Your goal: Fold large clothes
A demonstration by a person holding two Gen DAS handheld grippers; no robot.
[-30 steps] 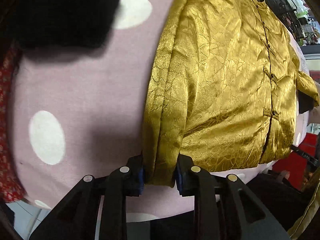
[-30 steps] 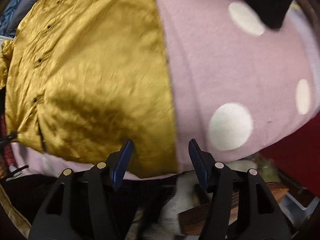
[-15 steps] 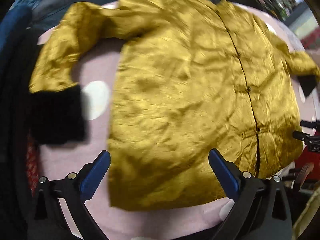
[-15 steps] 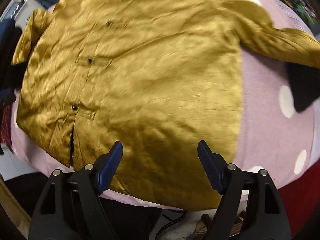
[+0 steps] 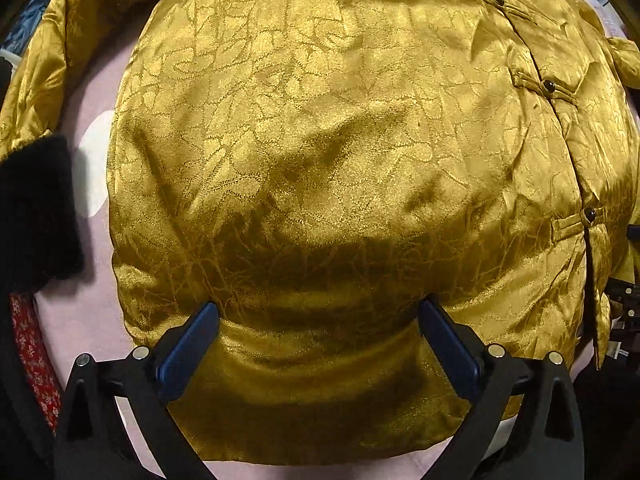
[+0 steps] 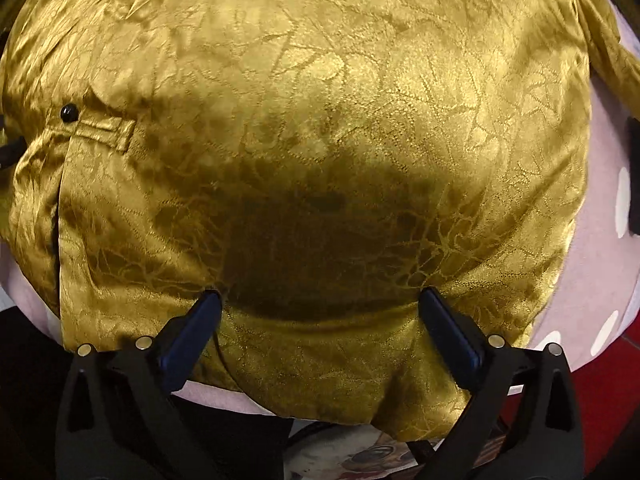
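Gold brocade jacket lies spread on a pink polka-dot cover, hem at its near edge; left gripper, and right gripper, opening, straddle hem fabric without clamping it

Gold satin jacket is spread flat, front up, on a pink white-dotted cover. Fabric is shiny jacquard with a crackle-like woven pattern, lightly wrinkled. The front placket is fastened with small black buttons on fabric loop tabs; it is seen at right in the left wrist view and at left in the right wrist view. A black fuzzy cuff is seen at one sleeve end, left of the body.
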